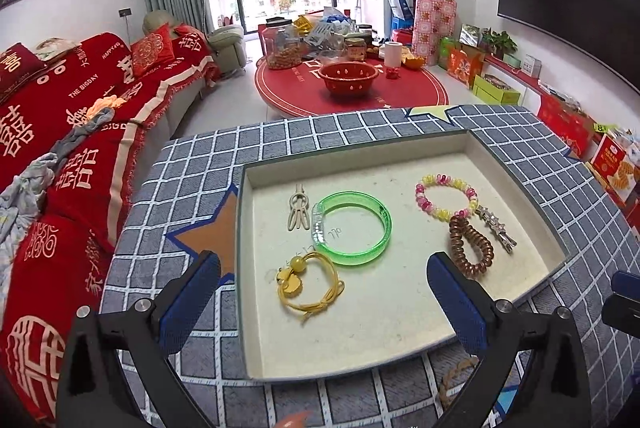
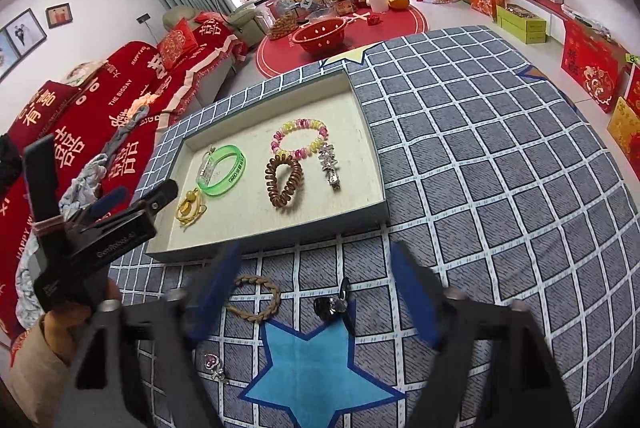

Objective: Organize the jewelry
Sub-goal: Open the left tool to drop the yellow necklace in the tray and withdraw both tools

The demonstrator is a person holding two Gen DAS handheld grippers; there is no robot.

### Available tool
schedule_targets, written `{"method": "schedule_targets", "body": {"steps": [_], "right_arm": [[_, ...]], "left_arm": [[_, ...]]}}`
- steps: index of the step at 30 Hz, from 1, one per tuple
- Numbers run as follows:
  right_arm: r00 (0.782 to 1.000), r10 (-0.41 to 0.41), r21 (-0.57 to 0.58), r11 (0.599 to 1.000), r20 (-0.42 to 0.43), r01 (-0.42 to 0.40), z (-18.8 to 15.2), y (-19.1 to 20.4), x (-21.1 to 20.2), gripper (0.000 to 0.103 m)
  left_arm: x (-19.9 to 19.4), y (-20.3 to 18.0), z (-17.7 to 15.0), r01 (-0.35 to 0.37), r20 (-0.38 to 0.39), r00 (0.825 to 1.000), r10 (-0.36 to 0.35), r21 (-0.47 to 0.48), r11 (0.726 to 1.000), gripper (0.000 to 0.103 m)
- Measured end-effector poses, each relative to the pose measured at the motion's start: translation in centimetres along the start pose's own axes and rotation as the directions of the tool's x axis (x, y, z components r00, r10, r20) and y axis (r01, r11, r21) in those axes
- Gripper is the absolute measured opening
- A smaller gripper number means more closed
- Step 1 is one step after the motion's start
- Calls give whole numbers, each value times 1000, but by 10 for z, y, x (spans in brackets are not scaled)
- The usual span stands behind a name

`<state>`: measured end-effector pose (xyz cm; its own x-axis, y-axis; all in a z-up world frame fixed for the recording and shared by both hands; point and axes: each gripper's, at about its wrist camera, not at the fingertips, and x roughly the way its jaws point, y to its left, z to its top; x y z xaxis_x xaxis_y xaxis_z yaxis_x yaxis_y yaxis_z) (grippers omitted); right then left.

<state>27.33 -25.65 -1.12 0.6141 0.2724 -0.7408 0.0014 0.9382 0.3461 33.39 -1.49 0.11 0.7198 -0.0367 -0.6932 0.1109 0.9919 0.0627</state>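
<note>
Left gripper [image 1: 324, 286] fingers spread wide, empty — hovering over tray [image 1: 400, 360]; right gripper [image 2: 316, 292] likewise wide, empty — above braided bracelet [image 2: 256, 298] on tablecloth [image 2: 480, 188].

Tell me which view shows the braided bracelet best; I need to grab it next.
The right wrist view: the braided bracelet lies whole on the cloth before the tray. The left wrist view shows only a piece behind a finger.
</note>
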Motion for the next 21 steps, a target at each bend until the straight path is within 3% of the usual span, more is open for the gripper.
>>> {"method": "schedule_targets", "body": {"steps": [9, 16, 21], "right_arm": [[997, 15, -3, 1000, 77, -15, -20, 1, -27, 88], [999, 29, 21, 999, -15, -28, -41, -6, -29, 88], [999, 7, 22, 1000, -52, -6, -59, -11, -26, 88]], "left_arm": [[-51, 11, -33, 45, 22, 999, -45, -6, 999, 103], [-76, 7, -76, 25, 14, 1000, -25, 19, 1000, 103], [-71, 8, -99, 41, -58, 997, -40, 15, 999, 103]]}}
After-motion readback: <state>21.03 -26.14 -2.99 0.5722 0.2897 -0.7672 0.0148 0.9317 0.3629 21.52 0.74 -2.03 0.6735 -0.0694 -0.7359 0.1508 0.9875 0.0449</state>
